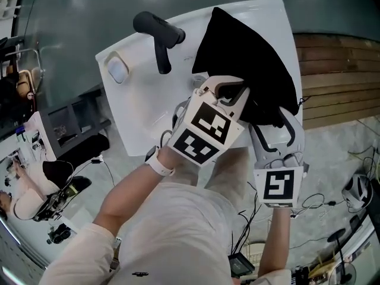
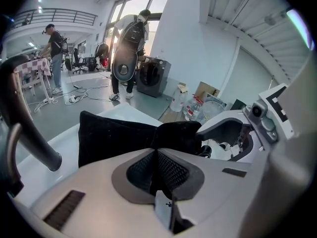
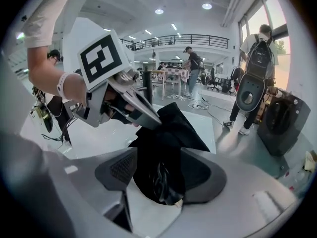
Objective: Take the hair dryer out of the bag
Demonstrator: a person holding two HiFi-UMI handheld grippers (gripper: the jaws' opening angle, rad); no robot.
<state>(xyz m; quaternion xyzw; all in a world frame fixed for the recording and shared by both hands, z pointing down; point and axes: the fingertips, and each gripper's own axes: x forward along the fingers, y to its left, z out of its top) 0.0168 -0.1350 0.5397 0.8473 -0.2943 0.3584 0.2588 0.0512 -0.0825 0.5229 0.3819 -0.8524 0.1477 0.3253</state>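
The black hair dryer [image 1: 159,34] lies on the white table [image 1: 142,100], outside the bag, at the far left; its dark barrel [image 2: 34,145] shows at the left gripper view's edge. The black fabric bag [image 1: 246,64] lies flat to its right. My left gripper [image 1: 233,92] is shut on the bag's near edge, and the right gripper view shows its fingers [image 3: 143,114] pinching the cloth. My right gripper [image 1: 274,119] sits at the bag's near right corner. Its jaws [image 3: 158,175] stand wide open with bunched black fabric [image 3: 161,177] between them, not pressed.
A small white rounded object [image 1: 117,70] sits near the table's left corner. Wooden boards [image 1: 338,82] run along the right of the table. People [image 3: 255,58] stand behind on the grey floor, with cables and a dark machine [image 2: 151,76] nearby.
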